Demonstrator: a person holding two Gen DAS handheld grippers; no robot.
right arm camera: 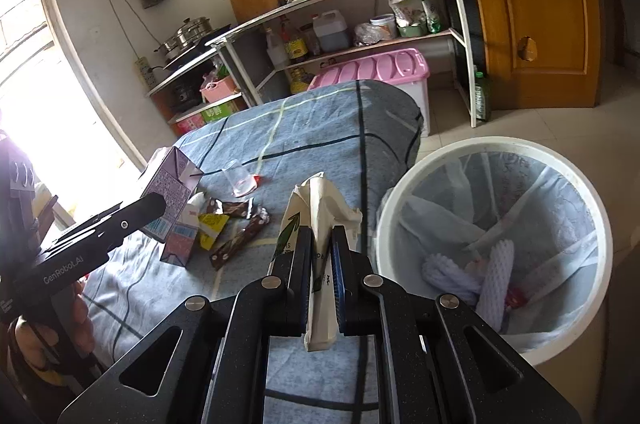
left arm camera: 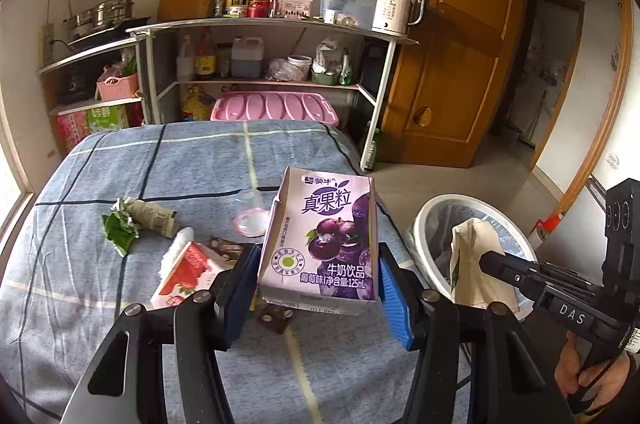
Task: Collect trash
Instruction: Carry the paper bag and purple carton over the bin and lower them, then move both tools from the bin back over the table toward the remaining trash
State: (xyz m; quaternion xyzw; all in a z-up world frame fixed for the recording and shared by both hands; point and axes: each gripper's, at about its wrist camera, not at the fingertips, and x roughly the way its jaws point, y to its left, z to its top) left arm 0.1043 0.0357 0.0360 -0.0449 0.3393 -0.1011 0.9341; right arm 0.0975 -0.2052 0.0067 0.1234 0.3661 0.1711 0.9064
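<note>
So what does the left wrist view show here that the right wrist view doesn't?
Only the left wrist view: the crumpled green wrapper on the checked blue cloth, and the purple grape milk carton's printed front. Only the right wrist view: white foam netting inside the white lined bin, and a yellow wrapper. Both: left gripper holding the carton, right gripper pinching crumpled white paper.

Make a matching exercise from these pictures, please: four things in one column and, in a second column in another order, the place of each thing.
Things:
1. purple milk carton
2. crumpled paper bag
3. clear plastic cup
4. white foam net sleeves

Places:
A. inside the lined trash bin
B. lying on the blue checked cloth
C. between the fingers of the left gripper
D. clamped in the right gripper

Pairs: 1-C, 2-D, 3-B, 4-A
</note>
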